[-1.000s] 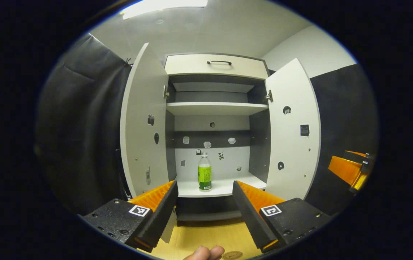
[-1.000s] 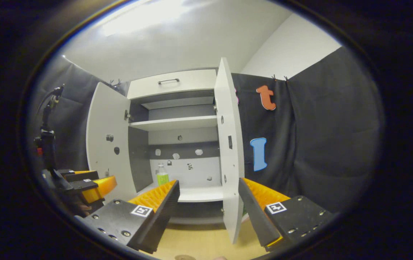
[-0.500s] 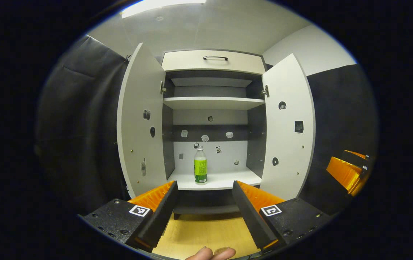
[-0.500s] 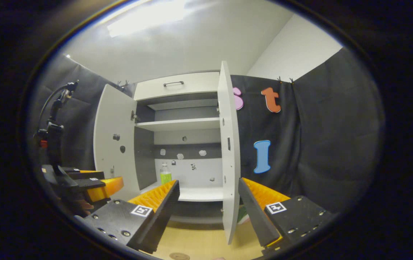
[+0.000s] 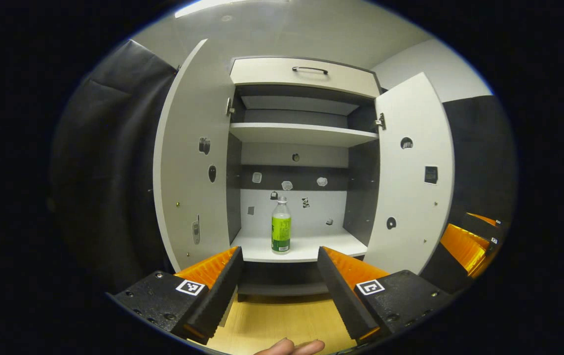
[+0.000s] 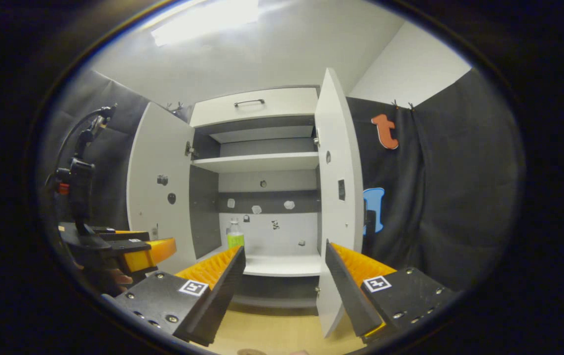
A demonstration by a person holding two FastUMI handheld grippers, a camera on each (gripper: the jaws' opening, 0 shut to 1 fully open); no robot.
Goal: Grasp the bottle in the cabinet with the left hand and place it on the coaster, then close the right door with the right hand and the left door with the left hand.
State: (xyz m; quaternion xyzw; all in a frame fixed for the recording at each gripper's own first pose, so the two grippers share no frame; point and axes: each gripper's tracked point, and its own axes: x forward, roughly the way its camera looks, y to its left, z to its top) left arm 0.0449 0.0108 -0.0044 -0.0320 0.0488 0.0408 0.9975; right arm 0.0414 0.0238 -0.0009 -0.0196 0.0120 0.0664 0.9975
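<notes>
Bottle [image 5: 281, 226], left gripper view: upright on the lower shelf [image 5: 301, 248] of the cabinet [image 5: 304, 74], both doors open; it sits slightly larger and better centred between the spread fingers of the empty left tool [image 5: 277, 276] than a moment ago, so the reach has only begun. Right gripper view: right tool [image 6: 283, 276] likewise open and empty, right door [image 6: 339, 197] edge-on just ahead, bottle [image 6: 235, 236] half hidden behind a finger, left tool [image 6: 136, 249] low at the side.

My right gripper [image 6: 282, 276] hangs with fingers [image 6: 222, 283] spread before the cabinet [image 6: 254, 106], both doors open. The bottle [image 6: 235, 239] stands upright on the lower shelf [image 6: 282, 266]; the left gripper [image 6: 133, 246] sits at far left.
</notes>
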